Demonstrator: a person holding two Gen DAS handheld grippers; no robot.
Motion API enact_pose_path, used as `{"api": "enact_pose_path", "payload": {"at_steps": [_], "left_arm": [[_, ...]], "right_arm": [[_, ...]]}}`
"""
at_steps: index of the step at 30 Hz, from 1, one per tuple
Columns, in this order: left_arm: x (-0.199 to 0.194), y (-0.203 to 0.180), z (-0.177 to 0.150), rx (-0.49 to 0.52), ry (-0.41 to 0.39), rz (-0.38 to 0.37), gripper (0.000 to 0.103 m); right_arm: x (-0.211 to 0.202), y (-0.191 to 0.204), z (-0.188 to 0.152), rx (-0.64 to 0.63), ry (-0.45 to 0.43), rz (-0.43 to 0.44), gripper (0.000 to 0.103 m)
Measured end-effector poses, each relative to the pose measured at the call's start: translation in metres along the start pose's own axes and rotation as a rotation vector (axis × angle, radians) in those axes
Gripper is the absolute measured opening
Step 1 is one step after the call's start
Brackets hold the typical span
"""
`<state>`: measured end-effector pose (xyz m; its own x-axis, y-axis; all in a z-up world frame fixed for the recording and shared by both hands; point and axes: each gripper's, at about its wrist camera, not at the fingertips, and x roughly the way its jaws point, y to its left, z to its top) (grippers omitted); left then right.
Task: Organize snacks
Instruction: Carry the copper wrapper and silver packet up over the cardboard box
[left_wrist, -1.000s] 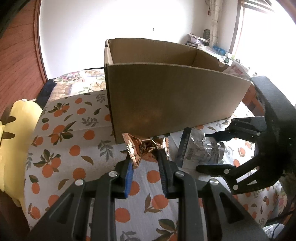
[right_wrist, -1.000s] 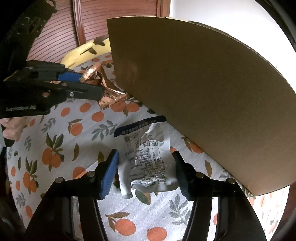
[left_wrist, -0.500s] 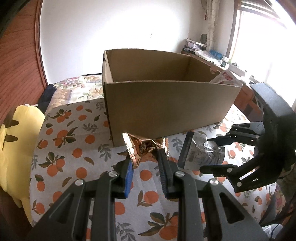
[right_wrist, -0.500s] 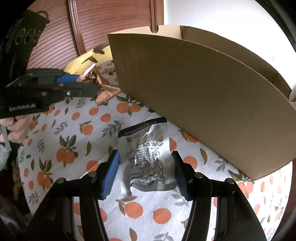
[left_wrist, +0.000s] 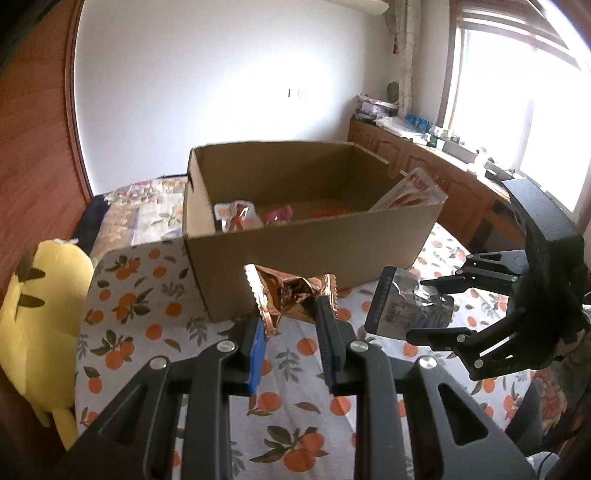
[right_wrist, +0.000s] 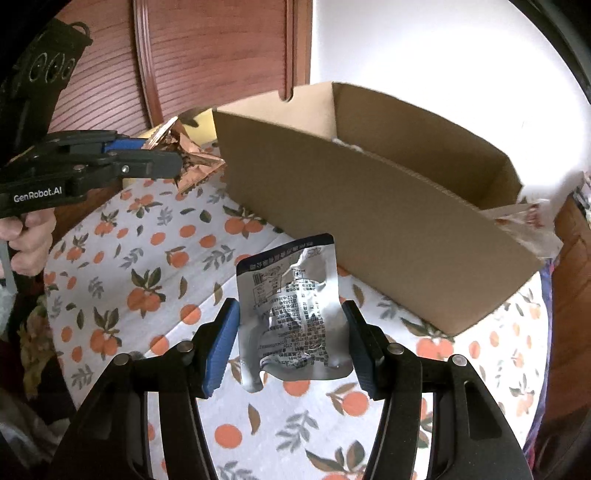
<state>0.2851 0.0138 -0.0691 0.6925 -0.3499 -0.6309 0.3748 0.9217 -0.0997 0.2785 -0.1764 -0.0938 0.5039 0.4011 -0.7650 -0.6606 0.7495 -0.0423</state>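
Daylight glares through the window (left_wrist: 517, 107), blowing out the wall (left_wrist: 221, 92); fisheye edges bend

My jaws cover the lower ends of the copper packet (left_wrist: 291, 295) and the silver pouch (right_wrist: 295, 314). The cardboard box (left_wrist: 306, 243) wall hides most of the snacks inside (left_wrist: 240, 216). The pouch's print is too small to read.

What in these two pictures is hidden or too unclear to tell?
- Box floor: in the left wrist view the cardboard box front wall hides most of it; only a few packets peek out.
- Silver pouch: print too small to read in the right wrist view; its front faces away.
- Copper wrapper: crumpled, label unreadable, lower end behind the left tongs.
- White bag: cut off by glare and the box corner.
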Motion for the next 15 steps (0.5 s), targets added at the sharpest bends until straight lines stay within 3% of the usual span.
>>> {"api": "enact_pose_path", "payload": {"at_steps": [15], "left_arm": [[-0.021, -0.028, 0.048, 0.059, -0.083, -0.024, 0.023]], "right_arm": [[-0.058, -0.01, 0.02, -0.003, -0.095, -0.077, 0.057]]}}
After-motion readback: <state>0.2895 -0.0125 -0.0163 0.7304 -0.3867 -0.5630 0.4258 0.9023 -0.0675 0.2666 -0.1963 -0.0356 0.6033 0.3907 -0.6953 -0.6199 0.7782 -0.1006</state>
